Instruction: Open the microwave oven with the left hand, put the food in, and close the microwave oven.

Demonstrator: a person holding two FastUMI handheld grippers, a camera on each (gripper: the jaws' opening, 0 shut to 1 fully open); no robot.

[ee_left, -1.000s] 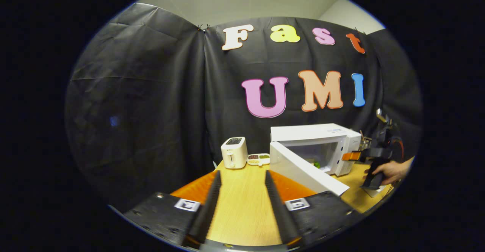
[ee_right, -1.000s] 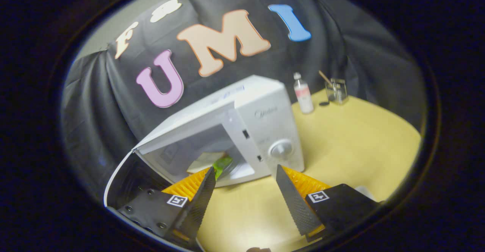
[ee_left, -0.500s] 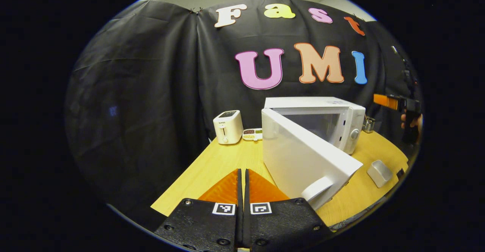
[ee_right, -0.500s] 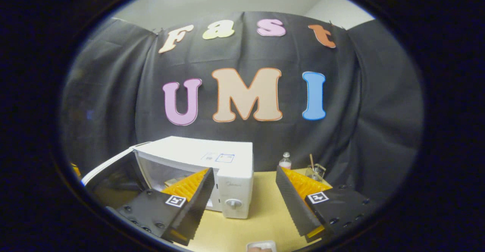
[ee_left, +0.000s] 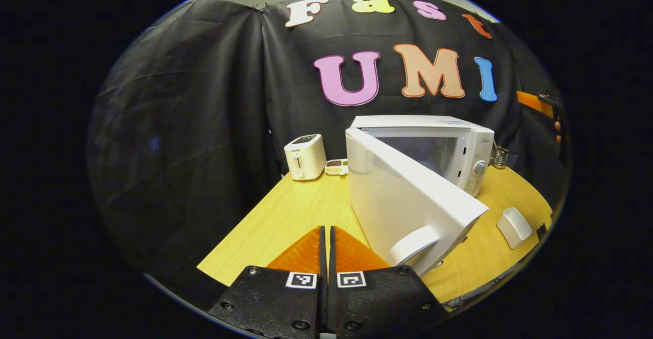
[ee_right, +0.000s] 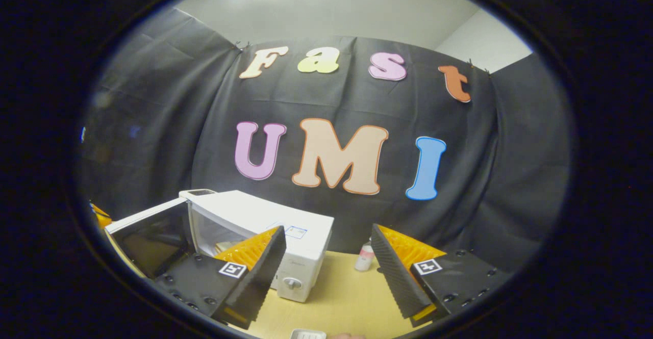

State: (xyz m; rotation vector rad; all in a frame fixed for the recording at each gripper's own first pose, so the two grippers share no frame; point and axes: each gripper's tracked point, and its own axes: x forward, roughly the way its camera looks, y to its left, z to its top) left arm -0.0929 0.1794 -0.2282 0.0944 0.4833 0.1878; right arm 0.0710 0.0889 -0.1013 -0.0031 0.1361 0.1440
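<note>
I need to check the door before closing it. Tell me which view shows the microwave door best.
The left gripper view: the microwave door swings open toward the camera, handle visible. The right gripper view shows its dark inner side at the edge.

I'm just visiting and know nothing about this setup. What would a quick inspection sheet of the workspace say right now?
Surface: wooden table, bare in front.
Job's things: white microwave, its door swung open; food inside cannot be made out.
Clutter: toaster, small snack tray, white block, bottle.
Grippers: left gripper shut, empty, near the door; right gripper open, empty, raised.
Cables: nothing seen.
Surroundings: black cloth wall, pale ceiling.
</note>
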